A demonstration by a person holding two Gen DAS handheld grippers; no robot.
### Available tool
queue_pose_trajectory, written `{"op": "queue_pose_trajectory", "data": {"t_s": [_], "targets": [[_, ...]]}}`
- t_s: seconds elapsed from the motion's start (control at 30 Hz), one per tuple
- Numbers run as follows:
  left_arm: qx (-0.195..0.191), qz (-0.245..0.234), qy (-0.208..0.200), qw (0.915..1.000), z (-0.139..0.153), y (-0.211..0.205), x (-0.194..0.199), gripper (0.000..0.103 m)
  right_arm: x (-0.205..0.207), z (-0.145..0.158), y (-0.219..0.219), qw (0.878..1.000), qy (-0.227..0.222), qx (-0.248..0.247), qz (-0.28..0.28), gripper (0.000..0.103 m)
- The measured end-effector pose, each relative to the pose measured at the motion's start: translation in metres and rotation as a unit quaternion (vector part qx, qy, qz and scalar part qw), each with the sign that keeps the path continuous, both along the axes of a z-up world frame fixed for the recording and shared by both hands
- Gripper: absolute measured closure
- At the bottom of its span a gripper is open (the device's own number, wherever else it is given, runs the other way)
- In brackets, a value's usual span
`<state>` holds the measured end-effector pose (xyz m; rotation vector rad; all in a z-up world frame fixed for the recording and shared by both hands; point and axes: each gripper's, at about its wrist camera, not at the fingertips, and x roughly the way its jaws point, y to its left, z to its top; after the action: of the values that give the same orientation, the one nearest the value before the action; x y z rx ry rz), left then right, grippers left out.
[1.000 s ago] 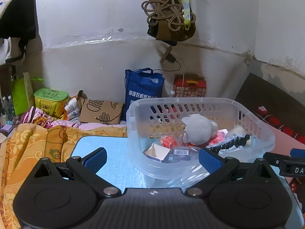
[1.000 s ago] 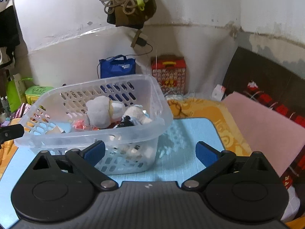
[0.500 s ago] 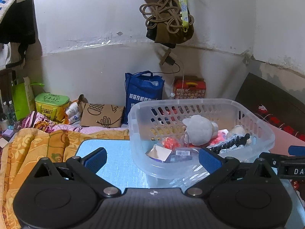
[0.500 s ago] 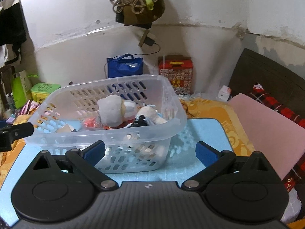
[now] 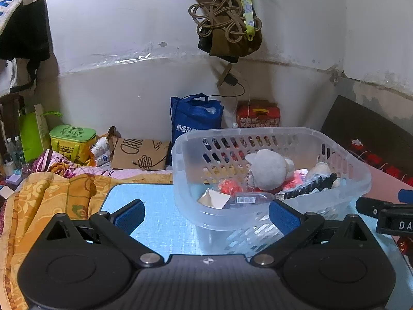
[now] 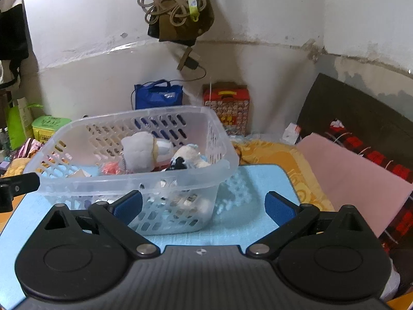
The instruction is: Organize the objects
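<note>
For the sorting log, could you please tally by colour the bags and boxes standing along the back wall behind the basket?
Blue: 1, the tote bag
Red: 1, the carry box
Green: 2, the lidded box and the gift bag
Brown: 1, the paper bag
Total: 5

A translucent, glossy plastic basket [image 5: 343, 155], slotted along its walls, is being shown on a smooth light-blue mat [image 5: 155, 222] with a fine woven grain. A fuzzy grey plush toy [image 5: 268, 168] is being held inside it. Matt black plastic is being seen on 2 grippers, with blue rubbery pads [image 6: 278, 208] and bright metal pivot screws [image 6: 144, 249].
</note>
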<state>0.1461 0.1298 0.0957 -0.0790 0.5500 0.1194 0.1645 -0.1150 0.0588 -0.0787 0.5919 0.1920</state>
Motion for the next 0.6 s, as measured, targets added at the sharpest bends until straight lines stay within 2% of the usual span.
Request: {"op": "queue_pose_trajectory", "data": {"t_s": [0.4,0.6], "targets": [[0.007,0.005,-0.006,0.9999,0.0035,-0.0066,0.0000,0.000,0.0028,-0.0011,-0.0062,0.999,0.014,0.039,0.023,0.000],[0.010,0.008,-0.007,0.9999,0.0046,-0.0069,-0.0015,0.000,0.0014,-0.0033,-0.0039,0.999,0.009,0.026,0.021,0.000]]}}
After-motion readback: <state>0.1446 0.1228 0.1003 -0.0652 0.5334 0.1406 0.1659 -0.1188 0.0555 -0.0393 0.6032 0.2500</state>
